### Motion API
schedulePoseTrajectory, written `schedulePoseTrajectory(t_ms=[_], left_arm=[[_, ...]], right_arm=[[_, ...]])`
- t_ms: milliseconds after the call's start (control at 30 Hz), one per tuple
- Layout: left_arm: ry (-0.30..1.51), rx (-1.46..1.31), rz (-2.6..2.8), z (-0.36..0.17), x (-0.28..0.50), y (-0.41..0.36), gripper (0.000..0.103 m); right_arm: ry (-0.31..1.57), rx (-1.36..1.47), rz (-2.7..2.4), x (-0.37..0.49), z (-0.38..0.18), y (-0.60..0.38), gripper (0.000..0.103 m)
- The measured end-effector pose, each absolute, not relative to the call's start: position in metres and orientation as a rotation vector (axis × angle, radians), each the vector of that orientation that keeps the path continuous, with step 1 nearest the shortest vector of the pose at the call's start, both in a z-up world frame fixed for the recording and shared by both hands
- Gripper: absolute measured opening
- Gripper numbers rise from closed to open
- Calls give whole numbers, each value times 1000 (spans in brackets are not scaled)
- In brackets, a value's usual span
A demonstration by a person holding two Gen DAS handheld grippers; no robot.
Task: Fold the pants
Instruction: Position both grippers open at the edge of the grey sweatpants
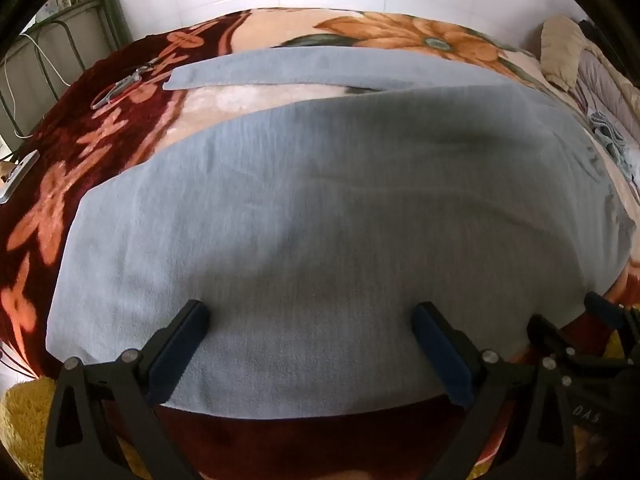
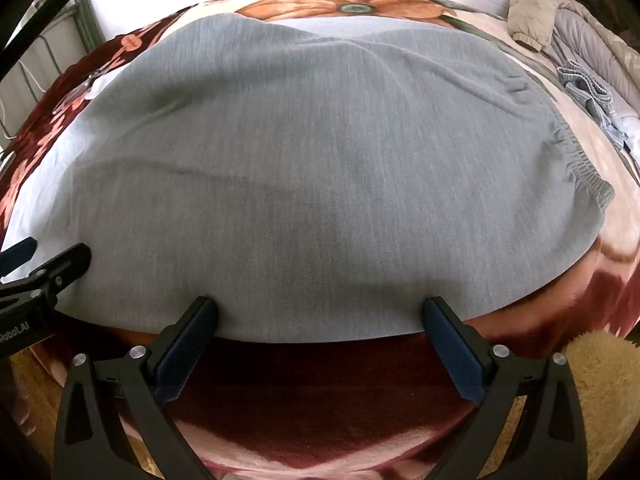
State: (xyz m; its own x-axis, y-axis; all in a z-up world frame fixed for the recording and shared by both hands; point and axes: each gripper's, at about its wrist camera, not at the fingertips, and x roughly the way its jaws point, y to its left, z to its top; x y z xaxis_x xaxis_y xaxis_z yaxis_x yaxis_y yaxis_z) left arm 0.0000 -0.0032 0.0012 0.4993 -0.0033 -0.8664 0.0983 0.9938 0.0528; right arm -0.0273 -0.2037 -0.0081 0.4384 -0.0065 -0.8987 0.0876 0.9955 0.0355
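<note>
Grey pants (image 1: pixel 320 200) lie flat on a floral blanket (image 1: pixel 80 168), with one leg (image 1: pixel 280 68) stretched out behind the nearer one. Their gathered waistband (image 2: pixel 580 168) is at the right in the right wrist view, where the pants (image 2: pixel 320 160) fill the middle. My left gripper (image 1: pixel 312 312) is open, and its fingertips rest over the near edge of the cloth with nothing pinched. Further right along that same hem, my right gripper (image 2: pixel 320 306) stands wide open too. Each gripper shows in the other's view: the right gripper (image 1: pixel 600 320) and the left gripper (image 2: pixel 52 264).
Scissors (image 1: pixel 120 88) lie on the blanket at the far left and a phone (image 1: pixel 20 176) by its left edge. Crumpled clothes (image 2: pixel 588 92) and a beige jacket (image 2: pixel 532 8) are piled at the right. A yellow shaggy rug (image 2: pixel 600 380) lies below the bed edge.
</note>
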Motion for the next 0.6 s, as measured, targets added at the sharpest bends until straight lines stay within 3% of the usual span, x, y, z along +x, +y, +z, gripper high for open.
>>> schedulePoseTrajectory(t_ms=[600], left_arm=[[1022,146,-58,3,-4,-8,103]], right_arm=[[1142,74,4,-36,0,-210,101]])
